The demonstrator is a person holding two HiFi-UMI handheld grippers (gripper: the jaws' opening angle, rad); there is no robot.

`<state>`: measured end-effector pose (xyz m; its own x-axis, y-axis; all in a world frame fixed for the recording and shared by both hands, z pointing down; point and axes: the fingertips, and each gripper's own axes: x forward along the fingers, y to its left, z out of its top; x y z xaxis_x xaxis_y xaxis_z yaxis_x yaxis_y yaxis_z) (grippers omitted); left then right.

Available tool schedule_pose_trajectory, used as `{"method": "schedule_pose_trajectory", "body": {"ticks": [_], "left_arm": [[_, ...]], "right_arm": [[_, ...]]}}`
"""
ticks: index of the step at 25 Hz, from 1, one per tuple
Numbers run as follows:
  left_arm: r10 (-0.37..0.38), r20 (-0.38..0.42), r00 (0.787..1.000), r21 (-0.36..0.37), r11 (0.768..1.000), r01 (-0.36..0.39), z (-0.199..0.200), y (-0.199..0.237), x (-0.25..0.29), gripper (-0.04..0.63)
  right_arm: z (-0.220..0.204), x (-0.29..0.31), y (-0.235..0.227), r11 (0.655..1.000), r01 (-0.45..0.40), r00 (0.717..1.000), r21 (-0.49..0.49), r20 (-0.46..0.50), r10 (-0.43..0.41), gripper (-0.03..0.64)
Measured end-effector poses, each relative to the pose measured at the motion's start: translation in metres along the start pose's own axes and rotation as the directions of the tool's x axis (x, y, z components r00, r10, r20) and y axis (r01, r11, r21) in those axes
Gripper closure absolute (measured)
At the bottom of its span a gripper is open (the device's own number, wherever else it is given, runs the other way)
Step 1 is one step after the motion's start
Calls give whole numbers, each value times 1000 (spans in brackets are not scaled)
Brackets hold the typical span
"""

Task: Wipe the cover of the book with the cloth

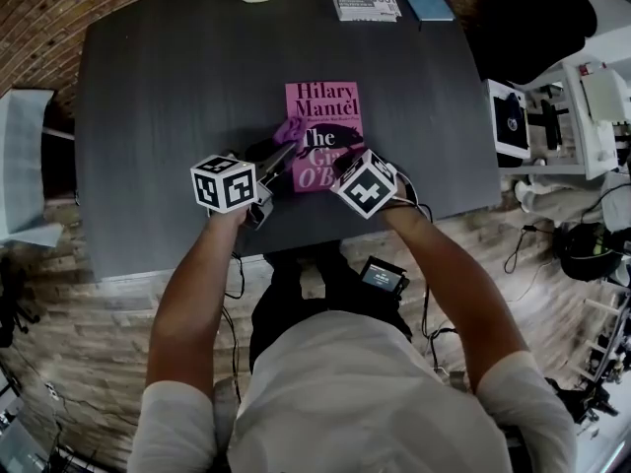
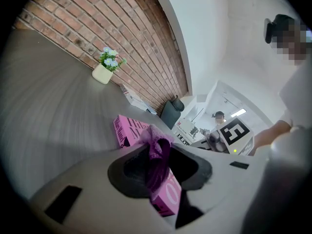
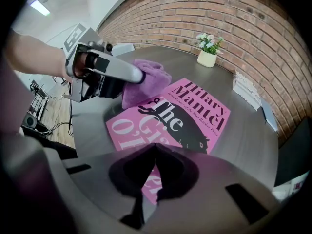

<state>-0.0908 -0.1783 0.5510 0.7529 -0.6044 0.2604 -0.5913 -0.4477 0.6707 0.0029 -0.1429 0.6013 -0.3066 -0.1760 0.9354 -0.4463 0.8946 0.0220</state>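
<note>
Your left gripper (image 2: 158, 156) is clamped on the crumpled purple cloth (image 3: 146, 79) at the left edge of the pink paperback book (image 3: 195, 113), mid-frame on the dark grey worktop (image 1: 148, 116). Sweep it across the cover with light, even pressure. Your right gripper (image 3: 155, 152), jaws together, points down at the book's lower edge. Whether it touches the cover is unclear.

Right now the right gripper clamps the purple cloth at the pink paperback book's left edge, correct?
No, the left gripper clamps the purple cloth at the pink paperback book's left edge; the left gripper view shows it. The right gripper is shut, empty.
</note>
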Motion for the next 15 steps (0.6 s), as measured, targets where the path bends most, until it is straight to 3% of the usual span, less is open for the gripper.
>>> {"method": "schedule_pose_trajectory", "body": {"ticks": [15], "left_arm": [[-39, -2, 999, -45, 998, 39, -31, -23, -15, 482]], "right_arm": [[1, 0, -2, 1000, 29, 1000, -13, -8, -29, 603]]}}
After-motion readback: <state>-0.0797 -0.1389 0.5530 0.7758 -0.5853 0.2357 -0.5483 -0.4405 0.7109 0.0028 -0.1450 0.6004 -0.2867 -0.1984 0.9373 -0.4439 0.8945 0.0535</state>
